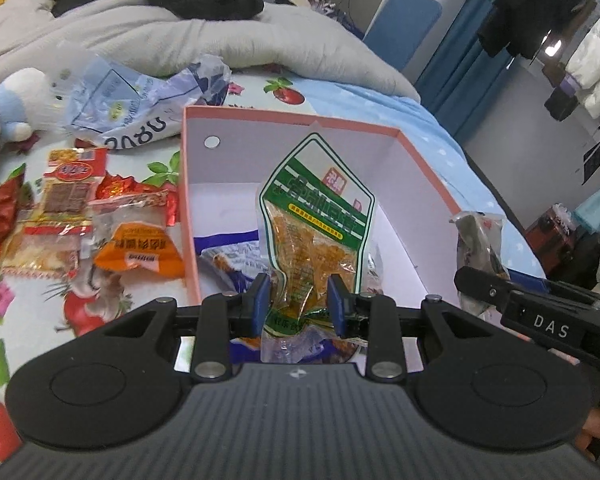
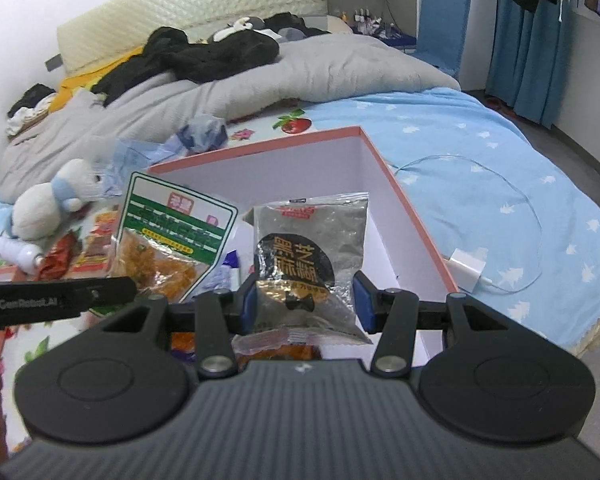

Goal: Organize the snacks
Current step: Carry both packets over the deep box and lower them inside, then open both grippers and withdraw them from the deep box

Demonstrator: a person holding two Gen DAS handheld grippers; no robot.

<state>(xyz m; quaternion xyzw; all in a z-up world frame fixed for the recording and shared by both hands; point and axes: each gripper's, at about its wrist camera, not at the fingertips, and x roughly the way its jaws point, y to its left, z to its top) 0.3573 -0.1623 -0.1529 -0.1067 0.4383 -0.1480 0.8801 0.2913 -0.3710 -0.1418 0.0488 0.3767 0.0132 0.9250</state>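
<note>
Left gripper (image 1: 298, 300): jaws clamp green-orange snack packet (image 1: 320, 216). Right gripper (image 2: 306, 300): jaws clamp grey sesame packet (image 2: 312, 248). Both upright over pink box (image 1: 292, 114), likely for depositing.

Both grippers (image 1: 298, 306) (image 2: 306, 300) tilted downward, jaws clamped.

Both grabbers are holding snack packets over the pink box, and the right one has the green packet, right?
Not quite. The right gripper holds the grey packet, as the right wrist view shows. The green packet is in the left gripper, seen in the left wrist view. Both are indeed held over the pink box.
</note>
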